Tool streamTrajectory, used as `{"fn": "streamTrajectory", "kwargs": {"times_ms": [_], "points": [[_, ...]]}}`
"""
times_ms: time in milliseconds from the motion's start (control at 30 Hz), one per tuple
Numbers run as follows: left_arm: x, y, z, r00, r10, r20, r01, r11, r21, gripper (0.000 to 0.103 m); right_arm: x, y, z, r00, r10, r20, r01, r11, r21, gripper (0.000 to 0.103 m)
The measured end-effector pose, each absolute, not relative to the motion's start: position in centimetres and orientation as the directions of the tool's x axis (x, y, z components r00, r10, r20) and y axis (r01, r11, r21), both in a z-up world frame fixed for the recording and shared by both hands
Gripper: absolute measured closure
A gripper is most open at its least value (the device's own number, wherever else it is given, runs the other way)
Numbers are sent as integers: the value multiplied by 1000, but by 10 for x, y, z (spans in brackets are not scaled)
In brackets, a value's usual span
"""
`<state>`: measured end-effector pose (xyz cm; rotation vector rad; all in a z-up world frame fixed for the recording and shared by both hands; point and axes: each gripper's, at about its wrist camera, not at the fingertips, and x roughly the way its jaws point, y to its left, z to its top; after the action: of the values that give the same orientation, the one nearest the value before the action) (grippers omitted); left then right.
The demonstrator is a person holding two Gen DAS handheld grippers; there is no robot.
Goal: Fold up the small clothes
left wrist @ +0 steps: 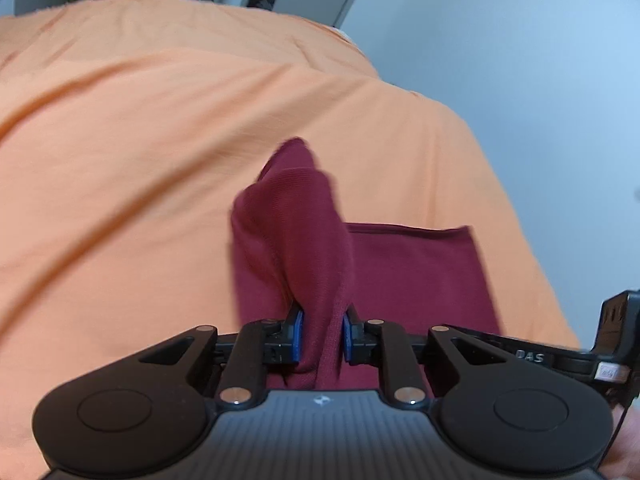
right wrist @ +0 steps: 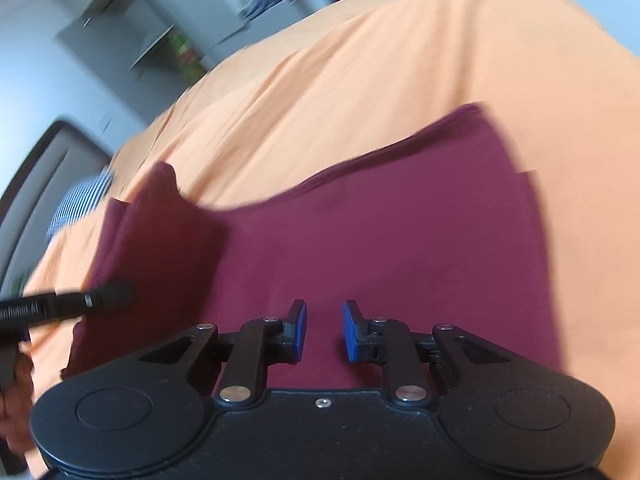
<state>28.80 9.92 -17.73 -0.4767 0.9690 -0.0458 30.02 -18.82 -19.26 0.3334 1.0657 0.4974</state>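
Note:
A maroon garment (left wrist: 408, 276) lies on an orange sheet (left wrist: 160, 128). My left gripper (left wrist: 323, 334) is shut on a bunched edge of that garment, and the pinched fold rises in a ridge ahead of the blue pads (left wrist: 297, 334). In the right wrist view the same maroon garment (right wrist: 400, 232) spreads flat, with its left part lifted into a darker fold (right wrist: 160, 232). My right gripper (right wrist: 324, 330) hovers over the cloth, open, with nothing between its blue pads (right wrist: 299, 330). The other gripper's black arm (right wrist: 68, 304) shows at the left edge.
The orange sheet (right wrist: 360, 60) covers a bed-like surface that drops off at its right edge to a pale floor (left wrist: 540, 60). A striped cloth (right wrist: 80, 200) lies at the sheet's left. Shelving (right wrist: 120, 20) stands behind. A hand (right wrist: 16, 396) shows at lower left.

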Motion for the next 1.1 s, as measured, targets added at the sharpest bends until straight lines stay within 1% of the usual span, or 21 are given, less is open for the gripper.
{"fn": "streamTrajectory", "kwargs": {"times_ms": [67,100,200,267,300,333,367,400,433,533,600,667,700,767,867,900,1000,1100], "points": [[301,74,-184,560,-244,-792,-182,896,-405,83,301,-204,-189,419,523,-743,-182,849,495,80],[307,60,-190,548,-228,-805,-187,904,-384,83,300,-213,-188,430,515,-742,-163,852,497,80],[324,23,-216,485,-158,-860,-189,941,-279,83,298,-233,-189,447,495,-745,-118,859,499,79],[321,6,-224,470,-124,-874,-160,962,-222,82,296,-241,-191,444,494,-747,-93,855,510,79],[319,2,-221,472,-118,-873,-143,968,-208,80,294,-243,-191,444,500,-744,-86,850,520,79],[317,0,-217,480,-122,-869,-131,969,-209,76,291,-245,-190,446,509,-737,-82,843,532,76],[313,2,-211,489,-137,-861,-126,966,-226,73,289,-247,-190,446,519,-729,-78,835,545,73],[308,4,-206,500,-161,-851,-128,958,-256,66,290,-249,-191,447,526,-724,-73,828,556,70],[304,6,-202,509,-182,-841,-130,950,-285,63,288,-251,-194,446,533,-719,-65,820,568,70],[293,7,-186,527,-198,-826,-109,949,-297,63,292,-256,-201,429,551,-716,-28,800,599,70],[288,9,-178,543,-210,-813,-125,937,-325,62,294,-257,-202,424,562,-711,-18,790,613,70],[284,11,-172,557,-233,-798,-132,923,-362,56,297,-257,-202,419,576,-702,-22,779,626,66],[282,10,-170,564,-237,-791,-125,922,-366,51,301,-257,-202,415,581,-700,-25,777,630,65],[283,9,-171,566,-229,-792,-126,925,-357,50,304,-254,-204,404,589,-699,-24,771,636,65],[278,21,-164,599,-260,-757,-160,887,-432,50,306,-256,-204,385,622,-682,2,739,674,64],[276,28,-160,619,-261,-741,-175,874,-454,50,306,-255,-205,376,642,-668,15,716,698,61],[265,55,-150,663,-218,-716,-248,839,-485,50,303,-251,-206,350,698,-625,53,652,757,56],[255,86,-151,666,-188,-722,-317,805,-501,50,301,-241,-211,323,741,-589,100,592,799,54]]}}
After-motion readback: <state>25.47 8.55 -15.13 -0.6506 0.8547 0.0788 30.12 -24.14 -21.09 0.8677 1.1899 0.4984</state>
